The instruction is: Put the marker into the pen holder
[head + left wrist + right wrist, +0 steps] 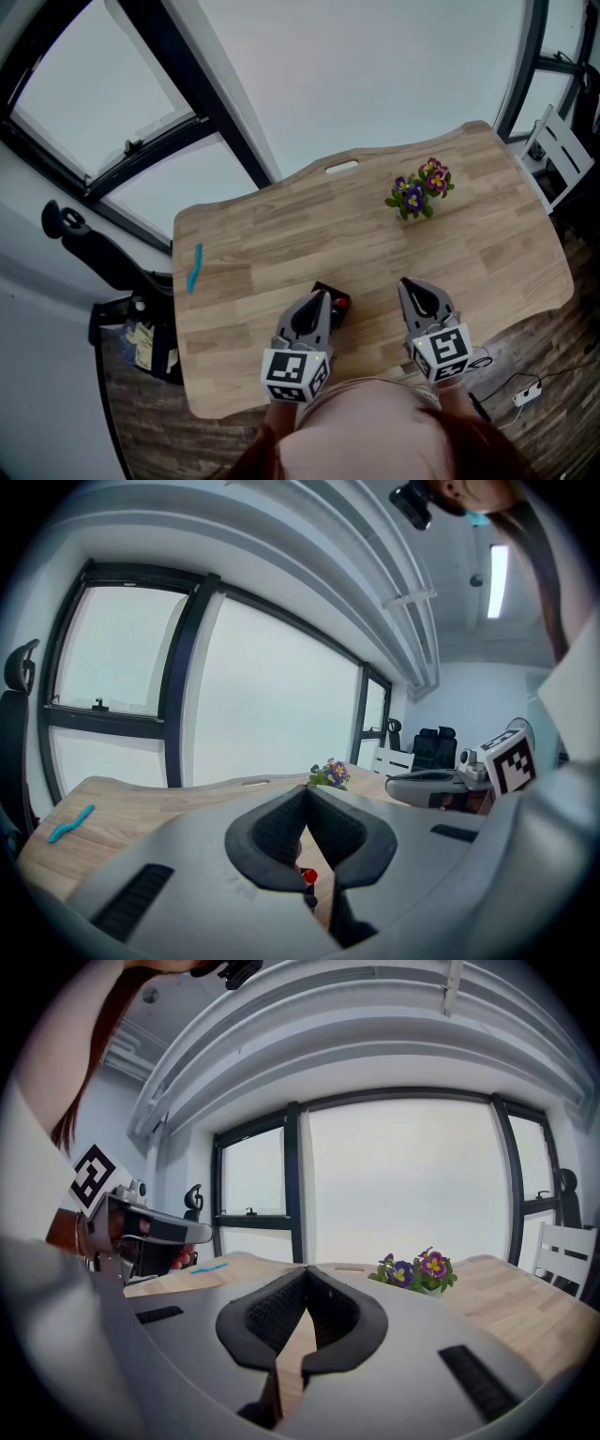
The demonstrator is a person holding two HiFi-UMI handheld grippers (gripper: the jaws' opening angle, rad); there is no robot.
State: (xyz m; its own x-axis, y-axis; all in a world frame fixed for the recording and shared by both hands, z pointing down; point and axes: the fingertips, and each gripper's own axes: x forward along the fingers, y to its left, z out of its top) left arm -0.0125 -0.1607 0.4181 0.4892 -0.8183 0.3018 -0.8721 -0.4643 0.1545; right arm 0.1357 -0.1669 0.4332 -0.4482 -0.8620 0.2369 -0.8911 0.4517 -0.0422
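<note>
Stance: I hold both grippers low over the near edge of the table point(281, 234), side by side, noses pointing across it. It reads to me as a parked or ready pose, not a reach.

Left gripper point(325, 295): its nose is just beside the pen holder point(339, 302), the small black box in the near middle of the table. I judge this is the hand meant for the job, since both holder and marker sit on its side.

Left fingers: clenched, pads meeting at the tip in the left gripper view point(307, 794). Nothing is clamped between them. Through the gap behind the tips a red bit point(308, 877) shows below, and I take it to belong to the holder.

Right gripper point(405, 281): over bare wood, well apart from the holder and touching nothing.

Right fingers: pressed together at the tip and empty point(307, 1271), with only tabletop showing through the gap.

Marker point(193, 267): the teal stick, if I read it right, lying flat near the far-left edge of the table. It is well apart from the holder and from both grippers, and it also shows small in the left gripper view point(71, 823).

Holder contents: something red at its top, too small to name.

Flower pot point(419, 192): far right, clear of any path between marker and holder.

Task state: the marker is on the wood, not in the holder.
</note>
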